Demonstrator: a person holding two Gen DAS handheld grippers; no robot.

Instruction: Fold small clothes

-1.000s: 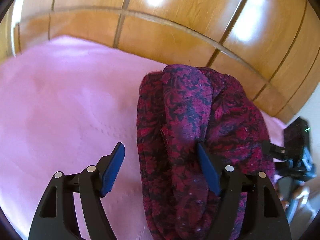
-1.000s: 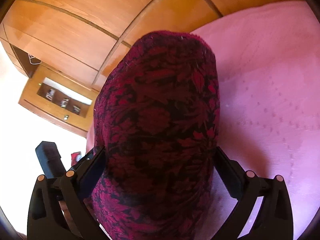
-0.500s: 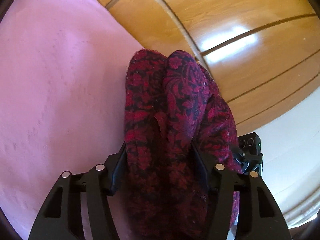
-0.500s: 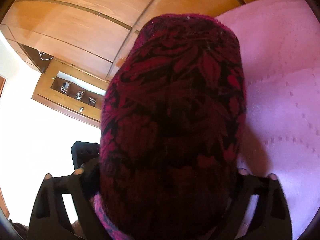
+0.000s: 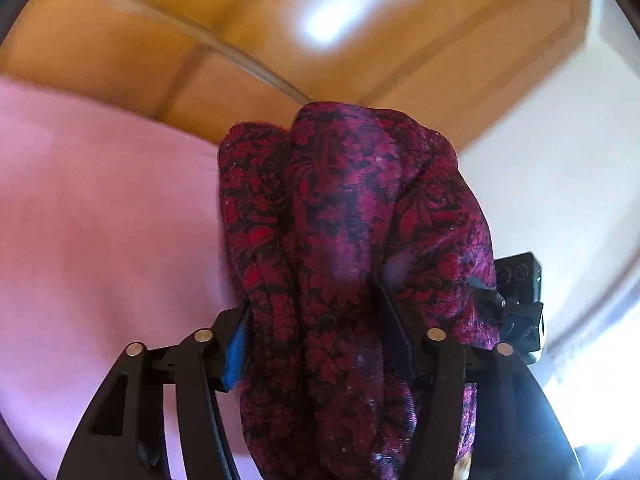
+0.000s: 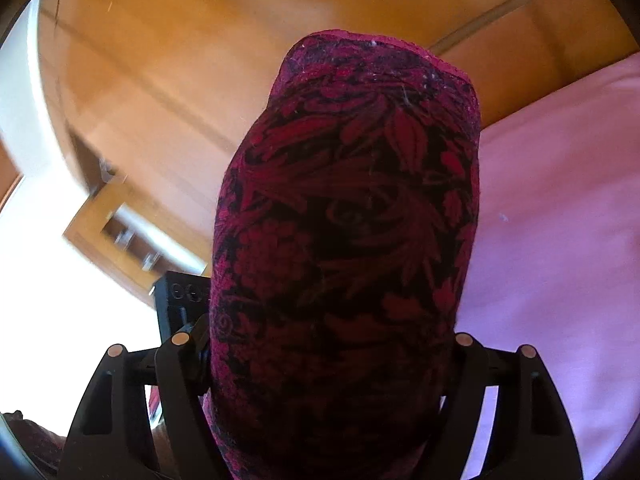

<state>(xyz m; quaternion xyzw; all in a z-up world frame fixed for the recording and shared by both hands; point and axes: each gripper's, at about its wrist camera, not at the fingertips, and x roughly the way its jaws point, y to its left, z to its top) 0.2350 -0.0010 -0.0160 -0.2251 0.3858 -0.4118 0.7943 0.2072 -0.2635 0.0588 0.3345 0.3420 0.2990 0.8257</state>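
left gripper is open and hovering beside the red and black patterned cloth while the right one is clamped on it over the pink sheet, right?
Not quite: the left gripper is shut on the cloth too, as the left wrist view shows. The right gripper does clamp it over the pink sheet.

Both wrist views close behind tongs, sharing red garment (image 5: 352, 240), pink bedspread (image 6: 560, 220).

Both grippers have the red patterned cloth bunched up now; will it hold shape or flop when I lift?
Probably floppy: the red patterned cloth drapes in soft folds over the left gripper. Likely light, bulging loosely from the right gripper. Its fuzzy weave suggests little slipping.
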